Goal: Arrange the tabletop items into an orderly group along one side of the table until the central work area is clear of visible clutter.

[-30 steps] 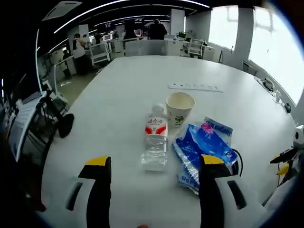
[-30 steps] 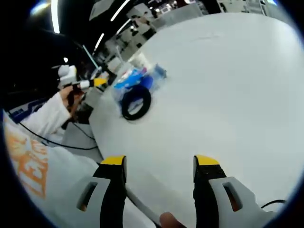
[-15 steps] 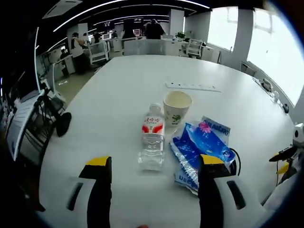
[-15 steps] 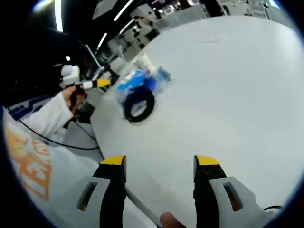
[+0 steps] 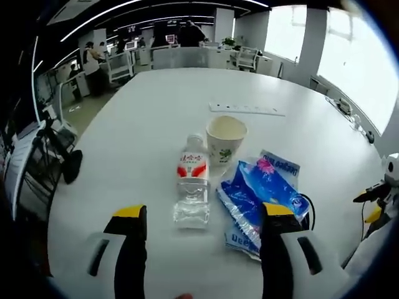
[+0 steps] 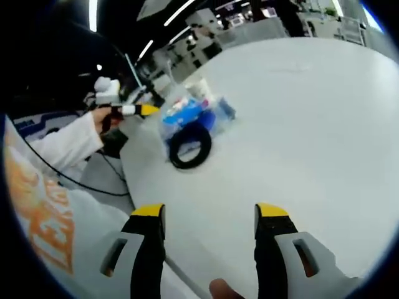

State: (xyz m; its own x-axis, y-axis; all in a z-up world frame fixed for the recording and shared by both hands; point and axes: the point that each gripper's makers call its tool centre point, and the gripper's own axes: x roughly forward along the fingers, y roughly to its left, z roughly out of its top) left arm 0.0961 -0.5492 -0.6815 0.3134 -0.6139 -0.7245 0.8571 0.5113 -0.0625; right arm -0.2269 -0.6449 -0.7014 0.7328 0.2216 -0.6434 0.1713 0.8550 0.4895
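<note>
- Hovering above the near edge of the white table (image 5: 143,118), the left gripper (image 5: 202,215) has its jaws spread wide with nothing between them, apparently lined up on the cluster ahead for a first approach; in the right gripper view it enters from the left (image 6: 146,110), held in a white-sleeved hand (image 6: 103,118).
- One clear water bottle (image 5: 192,187) with a red label lies on its side, cap pointing toward the far edge, leftmost in the cluster and likely free to roll.
- One paper cup (image 5: 225,138) stands upright just beside the bottle's cap end, to its right.
- One blue plastic packet (image 5: 260,194) lies flat right of the bottle, near the table's near edge; whether it touches the cup cannot be told.
- One black ring-shaped coil (image 6: 191,144) lies against the packet's right side, its loop clearest in the right gripper view.
- One white power strip (image 5: 246,109) lies beyond the cup, well apart, toward the far edge.
- The right gripper (image 6: 209,215) is likewise open and empty, over bare tabletop well apart from the cluster.
- Judged state: four items sit loosely grouped near the near edge, not yet aligned; the strip remains central.
</note>
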